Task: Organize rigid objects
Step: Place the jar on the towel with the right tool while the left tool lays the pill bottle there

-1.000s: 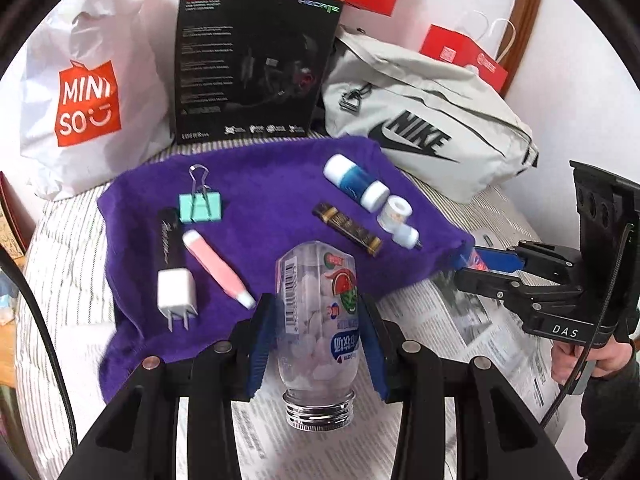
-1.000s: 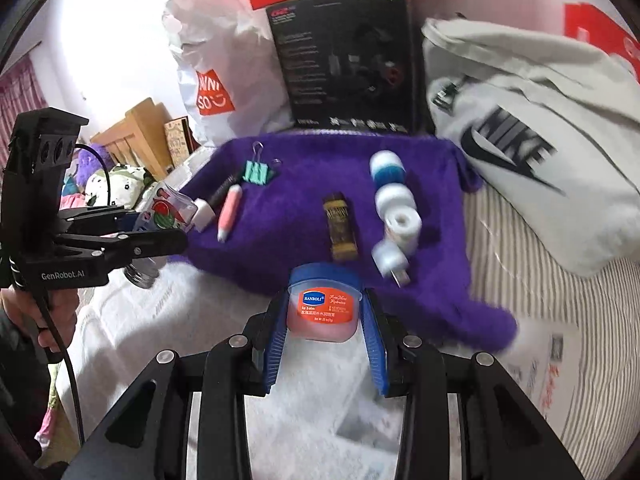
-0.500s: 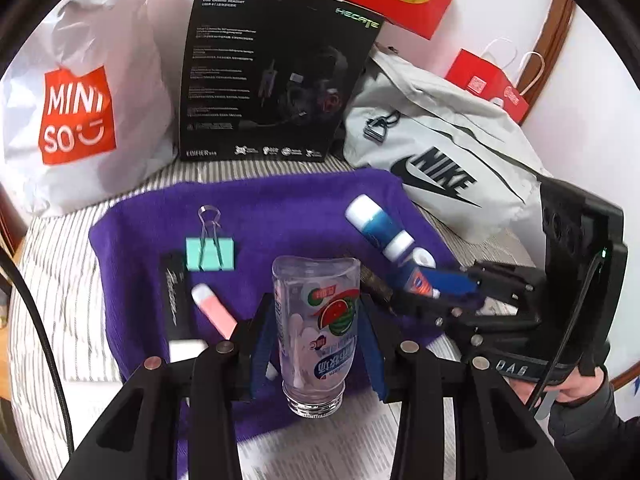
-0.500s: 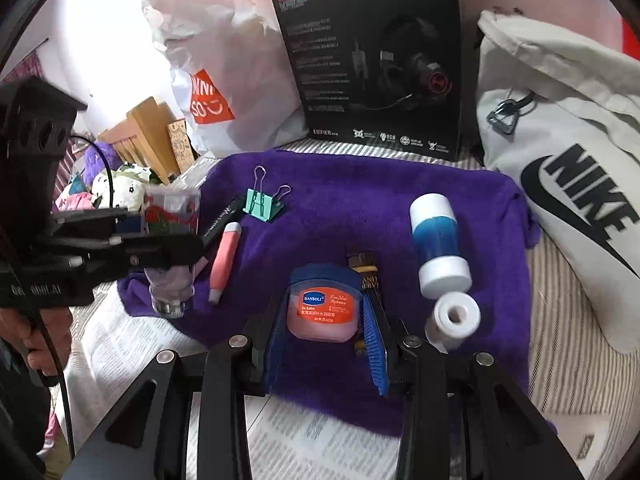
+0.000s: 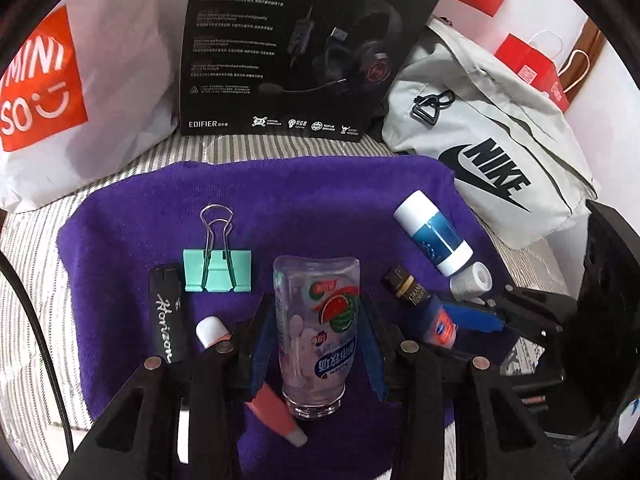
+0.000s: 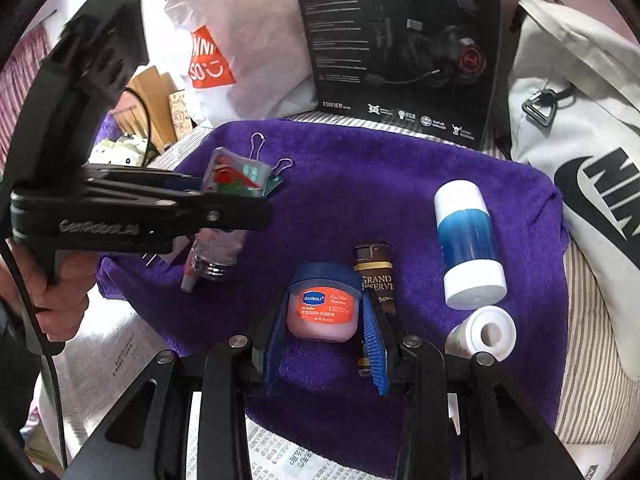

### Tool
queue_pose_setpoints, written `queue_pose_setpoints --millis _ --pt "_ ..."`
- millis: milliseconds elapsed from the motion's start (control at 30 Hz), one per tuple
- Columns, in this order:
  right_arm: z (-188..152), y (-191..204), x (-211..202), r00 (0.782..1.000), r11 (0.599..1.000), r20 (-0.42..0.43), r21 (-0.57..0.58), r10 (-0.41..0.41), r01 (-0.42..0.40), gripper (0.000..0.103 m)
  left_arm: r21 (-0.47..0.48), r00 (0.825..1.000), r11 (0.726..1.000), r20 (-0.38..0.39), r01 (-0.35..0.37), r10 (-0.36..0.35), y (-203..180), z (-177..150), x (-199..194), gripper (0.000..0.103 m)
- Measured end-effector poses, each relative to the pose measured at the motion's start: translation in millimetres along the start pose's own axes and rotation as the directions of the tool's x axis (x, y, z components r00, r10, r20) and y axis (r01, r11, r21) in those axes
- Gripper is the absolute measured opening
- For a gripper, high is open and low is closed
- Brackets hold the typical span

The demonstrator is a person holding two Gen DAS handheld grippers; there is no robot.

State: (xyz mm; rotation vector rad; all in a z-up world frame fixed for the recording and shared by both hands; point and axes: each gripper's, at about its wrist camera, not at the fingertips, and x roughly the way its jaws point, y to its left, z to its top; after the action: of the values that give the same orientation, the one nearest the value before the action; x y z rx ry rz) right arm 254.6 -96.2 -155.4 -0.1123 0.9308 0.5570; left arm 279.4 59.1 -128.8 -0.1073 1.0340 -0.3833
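In the left wrist view my left gripper (image 5: 316,336) is shut on a clear candy bottle (image 5: 316,320) with a watermelon label, its cap end toward the camera, low over the purple towel (image 5: 320,200). A pink tube (image 5: 272,400) lies just left of it. In the right wrist view my right gripper (image 6: 324,324) is shut on a small pink jar with a blue lid (image 6: 323,308), down at the towel (image 6: 380,184) beside a brown and gold tube (image 6: 375,276). The left gripper (image 6: 224,208) and its bottle (image 6: 218,248) show at the left.
On the towel lie a green binder clip (image 5: 218,270), a black stick (image 5: 166,312), a blue and white bottle (image 6: 468,240) and a white roll (image 6: 484,332). A black headset box (image 5: 304,48), a white shopping bag (image 5: 80,92) and a grey bag (image 5: 492,148) stand behind. Newspaper (image 6: 132,352) lies in front.
Both grippers have moved forward from over the newspaper onto the towel and come down, each still holding its object. The jar now sits beside the brown tube, the bottle beside the pink tube.
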Motion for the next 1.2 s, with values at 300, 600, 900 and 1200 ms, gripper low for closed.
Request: queue_pose_setpoints --millis 300,600,900,1200 --pt "1.2 10.5 15.8 1.0 0.998 -0.02 -0.058 -0.004 0.002 0.036 0.045 0.997 0.998 -0.045 -0.054 0.056 -3.4 10.6 23.6 0.038" --pt "-3.6 13.0 14.1 1.0 0.995 -0.006 -0.096 -0.006 0.005 0.037 0.125 0.991 0.985 -0.043 -0.118 0.124 -12.9 7.9 29.5 0.038" --pt "-7.2 4.5 6.8 0.999 0.996 -0.017 -0.077 0.037 -0.038 0.042 0.121 0.99 0.985 -0.051 -0.127 0.134 -11.8 3.1 21.6 0.039" --pt "-21.3 -3.6 -24.0 1.0 0.999 0.004 -0.042 -0.021 0.021 0.063 0.14 0.989 0.981 -0.049 -0.131 0.139 -20.2 -16.8 13.5 0.064"
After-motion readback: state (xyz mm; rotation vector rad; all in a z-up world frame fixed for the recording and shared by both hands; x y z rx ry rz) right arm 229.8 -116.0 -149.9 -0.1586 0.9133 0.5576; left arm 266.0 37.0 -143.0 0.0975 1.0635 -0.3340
